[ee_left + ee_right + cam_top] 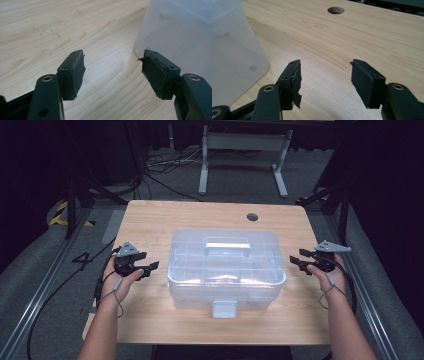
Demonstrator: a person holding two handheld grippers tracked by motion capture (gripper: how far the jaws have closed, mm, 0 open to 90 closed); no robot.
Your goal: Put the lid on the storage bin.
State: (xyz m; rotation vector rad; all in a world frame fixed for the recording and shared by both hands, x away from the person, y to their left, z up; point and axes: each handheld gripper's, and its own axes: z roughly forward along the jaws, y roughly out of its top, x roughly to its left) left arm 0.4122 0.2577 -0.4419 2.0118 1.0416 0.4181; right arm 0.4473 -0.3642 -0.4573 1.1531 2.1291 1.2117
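A clear plastic storage box [226, 270] sits at the centre of the high view, square to the near edge of the tabletop [150, 220], lid on. Its lid carries a flat carry handle [227, 248] across the middle, and a grey latch [224, 309] hangs at the front wall, facing the bottom of the frame. The latch looks folded down over the rim, so the box is probably locked shut. Something pale lies inside, too blurred through the plastic to name.

The left gripper [148, 268] hovers just beside the box's left wall, at the left of the frame, and the right gripper [296, 259] is near its right wall, at the right of the frame. Both point inward at the box from opposite sides, likely set to take it by its two ends or work the lid together. Neither touches it.

In the left gripper view the left gripper [113, 70] has its jaws spread wide with bare wood between them, and the box's rounded corner [175, 32] fills the upper right of the frame, close by the right-hand jaw. In the right gripper view the right gripper [325, 75] likewise stands wide apart over bare wood, with the box [232, 50] at the left of the frame, a little off the jaw. A round cable hole [336, 10] lies at the top centre there.
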